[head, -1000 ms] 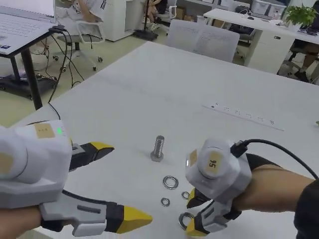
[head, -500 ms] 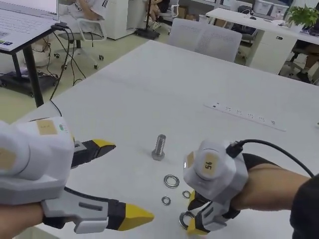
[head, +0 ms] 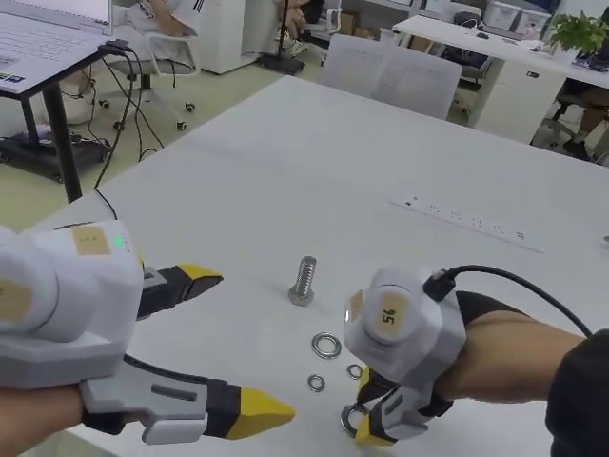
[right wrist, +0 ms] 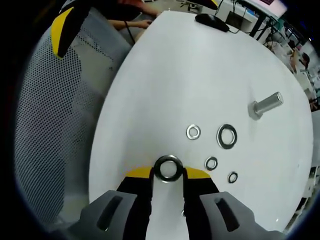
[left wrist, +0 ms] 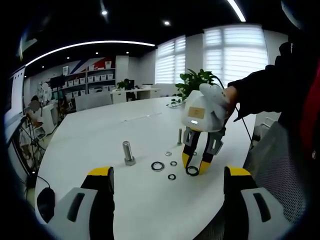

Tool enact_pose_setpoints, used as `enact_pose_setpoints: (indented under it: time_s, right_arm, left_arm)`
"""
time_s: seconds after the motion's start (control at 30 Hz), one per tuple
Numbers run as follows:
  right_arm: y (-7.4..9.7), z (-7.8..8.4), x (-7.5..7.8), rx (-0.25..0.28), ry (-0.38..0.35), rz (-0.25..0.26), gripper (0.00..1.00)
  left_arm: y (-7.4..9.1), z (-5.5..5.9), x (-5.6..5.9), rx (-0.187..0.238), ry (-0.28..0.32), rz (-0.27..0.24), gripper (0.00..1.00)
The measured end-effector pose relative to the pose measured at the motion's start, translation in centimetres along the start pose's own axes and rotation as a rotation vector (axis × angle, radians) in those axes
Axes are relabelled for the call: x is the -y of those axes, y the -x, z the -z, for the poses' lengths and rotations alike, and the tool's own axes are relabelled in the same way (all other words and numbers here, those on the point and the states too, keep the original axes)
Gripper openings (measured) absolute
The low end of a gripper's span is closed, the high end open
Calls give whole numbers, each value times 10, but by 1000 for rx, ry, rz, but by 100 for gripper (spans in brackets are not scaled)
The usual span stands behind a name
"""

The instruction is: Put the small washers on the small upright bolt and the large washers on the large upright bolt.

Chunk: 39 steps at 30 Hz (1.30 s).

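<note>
R hand-held gripper (right wrist: 168, 171) at near bench (head: 285, 162) edge, clenched on big washer (right wrist: 168, 158) by rim. Steel ring: prob light, stiff, slick, thin – hold edges, keep level. L hand-held gripper (head: 233, 345) released, empty. Loose washers (head: 326, 346) just beyond; small bolt (left wrist: 179, 136) upright beside R gripper; big bolt (head: 303, 281) upright further

Bright, even light fr. windows (left wrist: 240, 50) & ceiling strips (left wrist: 90, 43); soft shadows, fisheye-warped edges.

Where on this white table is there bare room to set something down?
The table is bare from the large bolt back to the power strip and far edge. It is also bare left of the bolt in the head view, beyond the open left gripper. Crowded: loose washers beside the right gripper, shut on a washer.
</note>
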State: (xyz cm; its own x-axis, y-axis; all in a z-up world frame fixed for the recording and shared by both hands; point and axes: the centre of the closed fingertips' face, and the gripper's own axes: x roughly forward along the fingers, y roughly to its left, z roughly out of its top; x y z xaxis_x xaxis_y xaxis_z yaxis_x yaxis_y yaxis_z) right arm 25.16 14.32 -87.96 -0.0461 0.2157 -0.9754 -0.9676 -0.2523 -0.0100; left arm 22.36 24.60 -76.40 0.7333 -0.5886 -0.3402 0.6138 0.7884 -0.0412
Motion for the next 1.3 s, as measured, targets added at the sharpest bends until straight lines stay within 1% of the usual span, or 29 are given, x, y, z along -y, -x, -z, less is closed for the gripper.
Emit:
enact_pose_setpoints:
  time_s: [0.17, 0.27, 0.33, 0.43, 0.5, 0.6, 0.73, 1.07, 1.3]
  right_arm:
    - [0, -1, 1, 0, -27, -2, 23]
    - [1, -2, 2, 13, -40, 0, 23]
    - [3, -3, 0, 12, -42, -5, 23]
    - [8, -5, 3, 14, -37, 3, 23]
    - [15, -10, 5, 31, -43, 5, 23]
    - [26, -15, 12, 44, -45, 20, 23]
    - [42, -24, 22, 77, -52, 37, 23]
    - [67, -33, 37, 112, -46, 79, 23]
    - [89, -45, 55, 140, -36, 121, 23]
  left_arm:
    - [-1, -1, 0, -1, -5, 0, 91]
    - [0, -1, -1, 0, -6, -3, 91]
    - [0, -1, 0, 0, -5, -1, 91]
    - [-1, -1, 0, -2, -6, 1, 91]
    - [-1, 0, -1, -2, -7, -1, 91]
    - [-1, -1, -1, -1, -5, -1, 91]
    - [-2, -1, -1, -1, -5, -1, 91]
    - [-1, -2, -1, 3, -3, -3, 91]
    - [2, -3, -3, 9, -1, -14, 91]
